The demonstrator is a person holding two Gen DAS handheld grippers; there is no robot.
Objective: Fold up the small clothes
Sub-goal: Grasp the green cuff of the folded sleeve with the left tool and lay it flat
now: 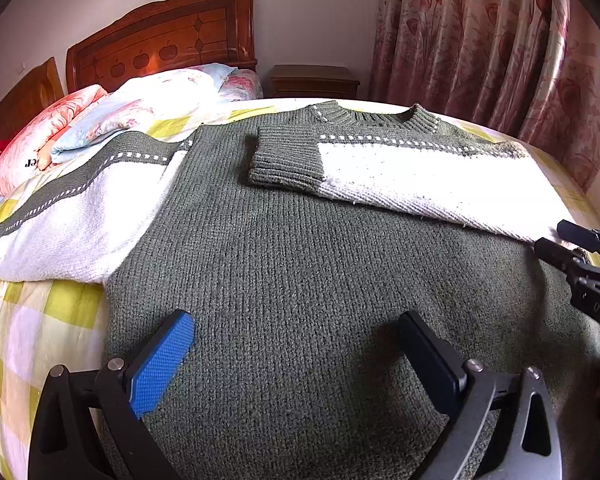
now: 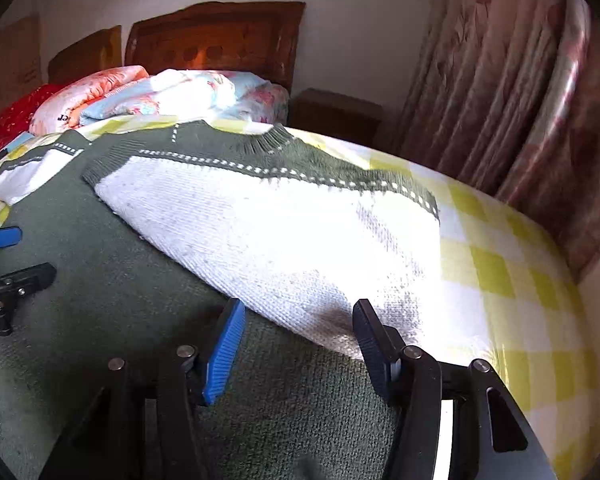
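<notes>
A dark green knit sweater (image 1: 320, 272) with white sleeves lies flat on the bed, collar towards the headboard. Its right sleeve (image 1: 420, 176) is folded across the chest, green cuff near the middle. Its left sleeve (image 1: 72, 220) lies spread out to the left. My left gripper (image 1: 296, 340) is open and empty over the lower body of the sweater. My right gripper (image 2: 298, 328) is open and empty at the lower edge of the folded sleeve (image 2: 284, 240). It also shows in the left wrist view (image 1: 556, 240) at the right edge. The left gripper (image 2: 8, 256) shows at the left of the right wrist view.
The bed has a yellow and white checked cover (image 2: 512, 288). Folded floral quilts and pillows (image 1: 120, 116) are piled by the wooden headboard (image 1: 164, 36). A wooden nightstand (image 1: 314, 80) stands beyond the bed. Pink floral curtains (image 1: 500, 48) hang on the right.
</notes>
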